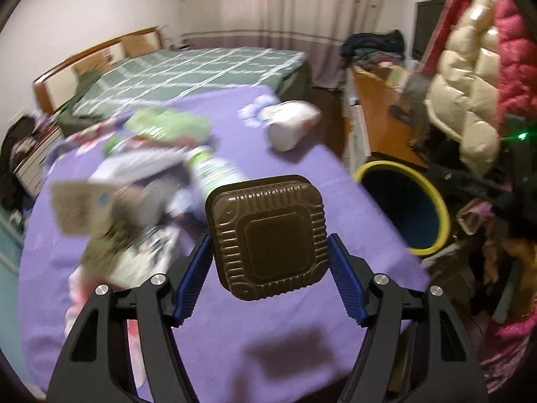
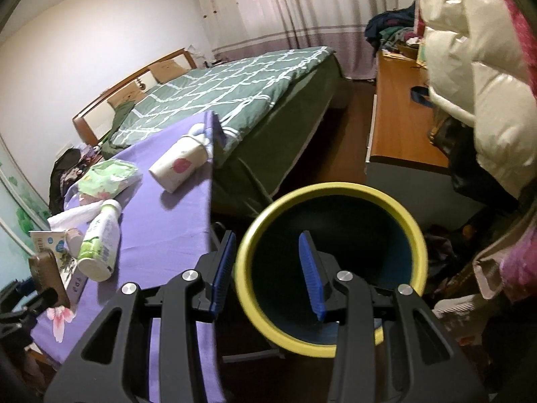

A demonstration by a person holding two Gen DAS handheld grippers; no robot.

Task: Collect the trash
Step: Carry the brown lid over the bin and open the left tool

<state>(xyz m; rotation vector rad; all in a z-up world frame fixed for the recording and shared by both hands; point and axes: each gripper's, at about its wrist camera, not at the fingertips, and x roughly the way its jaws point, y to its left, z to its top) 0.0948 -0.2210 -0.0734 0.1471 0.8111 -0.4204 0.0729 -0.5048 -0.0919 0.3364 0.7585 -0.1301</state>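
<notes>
Left wrist view: my left gripper [image 1: 268,262] clamps a brown ribbed tray [image 1: 266,238] lifted off the purple bench [image 1: 302,352], bound for the yellow-rimmed bin [image 1: 404,211] past its right edge. My right gripper [image 2: 266,272] pinches that bin's rim, probably steadying it. Bottle [image 2: 100,245] and cup [image 2: 178,164] wait.

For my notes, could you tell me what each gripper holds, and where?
Left gripper holds the brown tray by opposite side edges; right gripper grips the bin's yellow rim.
</notes>
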